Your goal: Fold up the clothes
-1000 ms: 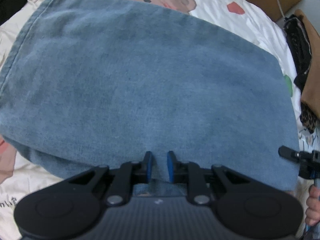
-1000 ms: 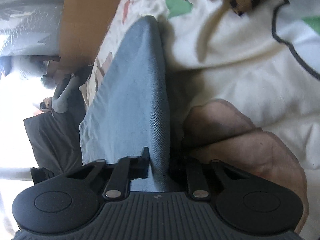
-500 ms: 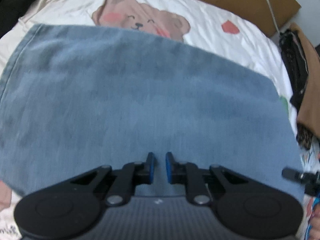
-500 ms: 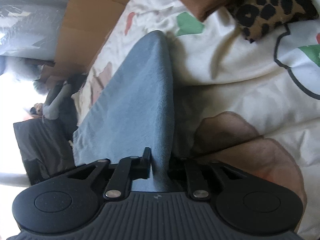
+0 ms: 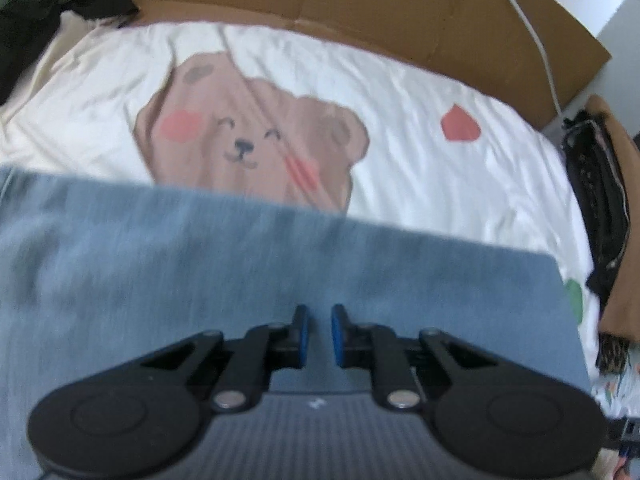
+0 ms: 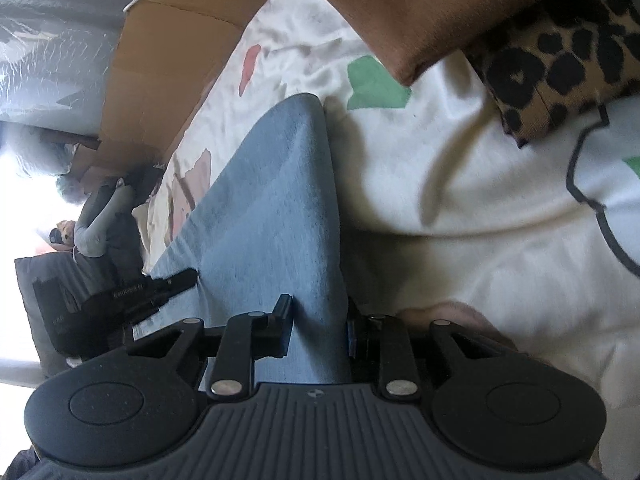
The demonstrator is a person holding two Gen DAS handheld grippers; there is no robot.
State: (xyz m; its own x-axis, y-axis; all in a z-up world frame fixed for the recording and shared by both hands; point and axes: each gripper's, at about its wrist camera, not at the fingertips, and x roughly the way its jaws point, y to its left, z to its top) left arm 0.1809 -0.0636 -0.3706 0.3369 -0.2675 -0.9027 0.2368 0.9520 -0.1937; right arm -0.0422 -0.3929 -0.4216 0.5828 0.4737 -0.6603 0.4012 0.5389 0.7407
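While the blue denim garment (image 5: 248,280) lay spread across the near part of the bed, its far folded edge ran straight below the brown bear (image 5: 248,140) printed on the white sheet (image 5: 460,200). The left claw (image 5: 317,334) hung over the near edge of the denim with its blue pads (image 5: 303,334) drawn close, only a narrow slit between them; cloth showed through that slit, but I could not tell whether the pads were nipping it or merely poised above it. From the other side, the right claw (image 6: 318,330) straddled a raised fold of the same garment (image 6: 280,208). Its jaws had just been spreading, the ridge of denim stood between them, and whether the pads pressed on it I could not make out. In that view the left claw (image 6: 176,280) appeared as a dark shape at the cloth's far edge. Beyond the garment the sheet (image 6: 460,200) carried a red heart shape (image 5: 460,128) and green patches (image 6: 376,80). A flattened cardboard sheet (image 5: 360,4) stood along the head of the bed, with a white cable (image 5: 536,36) trailing over it. Off to the right side of the bed sat a heap of other clothes: something black (image 5: 600,200), a tan brown piece (image 6: 400,4) and a leopard print fabric (image 6: 560,64) lying on the sheet near the denim's corner. A dark pile with a grey item (image 6: 100,216) lay past the bed's far corner.
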